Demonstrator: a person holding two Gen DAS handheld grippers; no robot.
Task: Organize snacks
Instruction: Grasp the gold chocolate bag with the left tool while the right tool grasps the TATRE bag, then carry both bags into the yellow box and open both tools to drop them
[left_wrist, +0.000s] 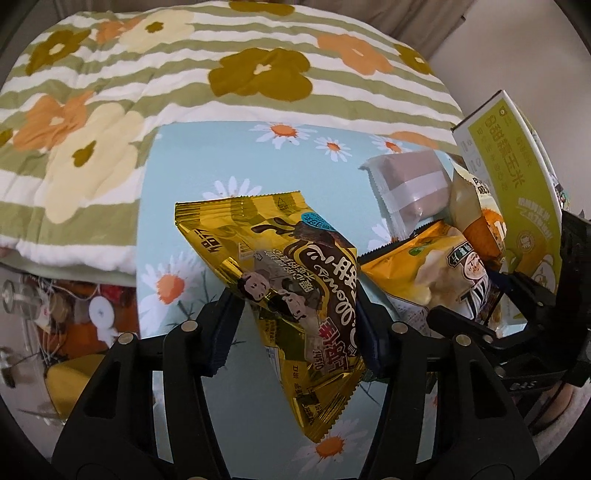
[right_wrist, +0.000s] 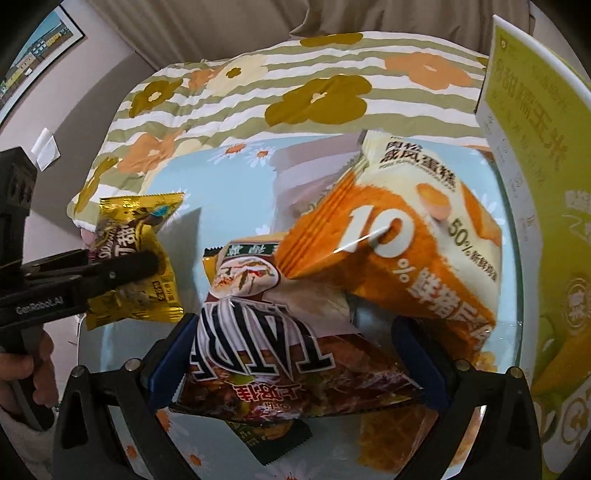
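Observation:
My left gripper (left_wrist: 295, 317) is shut on a gold chocolate snack packet (left_wrist: 280, 273) and holds it above the blue daisy cloth (left_wrist: 229, 162); the packet also shows in the right wrist view (right_wrist: 140, 258), clamped by the left gripper. My right gripper (right_wrist: 295, 354) is wide open around a dark red "TATA" snack bag (right_wrist: 266, 354) that lies on the pile. An orange cake packet (right_wrist: 399, 258) leans over it. A grey-pink wrapped cake (left_wrist: 410, 184) lies behind.
A tall yellow-green corn box (right_wrist: 539, 184) stands at the right, also in the left wrist view (left_wrist: 517, 206). A striped floral quilt (left_wrist: 184, 92) covers the bed behind. Cluttered floor items (left_wrist: 66, 317) show at lower left.

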